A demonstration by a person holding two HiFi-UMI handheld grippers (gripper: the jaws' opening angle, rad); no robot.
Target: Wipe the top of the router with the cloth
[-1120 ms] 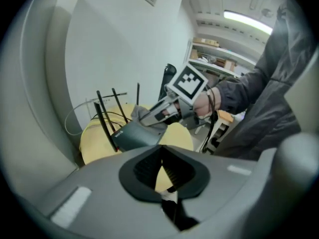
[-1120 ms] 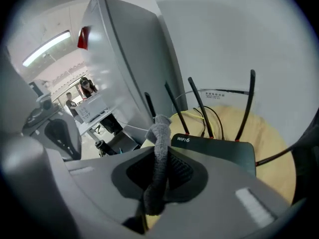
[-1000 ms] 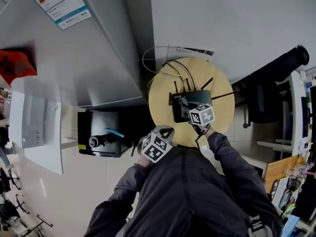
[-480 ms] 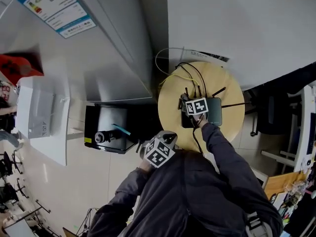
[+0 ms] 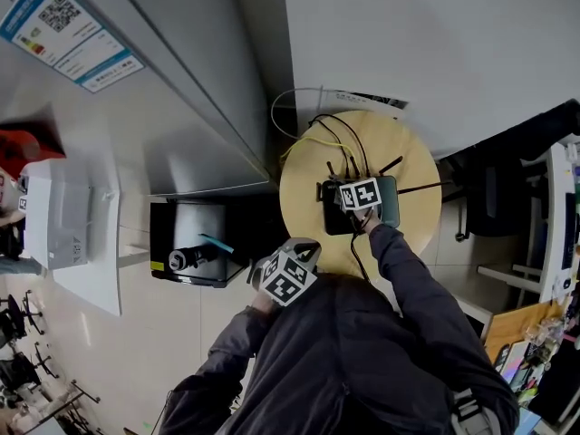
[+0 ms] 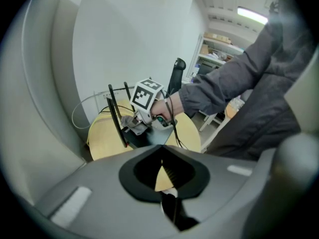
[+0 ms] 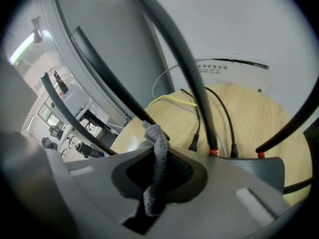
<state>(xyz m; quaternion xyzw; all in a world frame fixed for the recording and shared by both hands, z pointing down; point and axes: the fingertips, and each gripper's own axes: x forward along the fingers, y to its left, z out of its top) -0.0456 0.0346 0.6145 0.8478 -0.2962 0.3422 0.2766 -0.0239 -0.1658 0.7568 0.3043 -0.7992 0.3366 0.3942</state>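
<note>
Head view overhead; gripper views low, close; router (image 5: 388, 205) shared.

your right arm (image 5: 410, 284) reaches forward and is almost straight at the elbow. your right hand (image 6: 162, 111) is wrapped around the right gripper (image 5: 339, 195), which is out ahead of you and tipped downward. its jaws are pinched on a fold of the cloth (image 7: 155, 169), which hangs between them. your left arm (image 5: 216, 362) is bent and tucked in, with the left gripper (image 5: 304, 244) close to your chest, well apart from the right one. its jaws are together with nothing between them.
</note>
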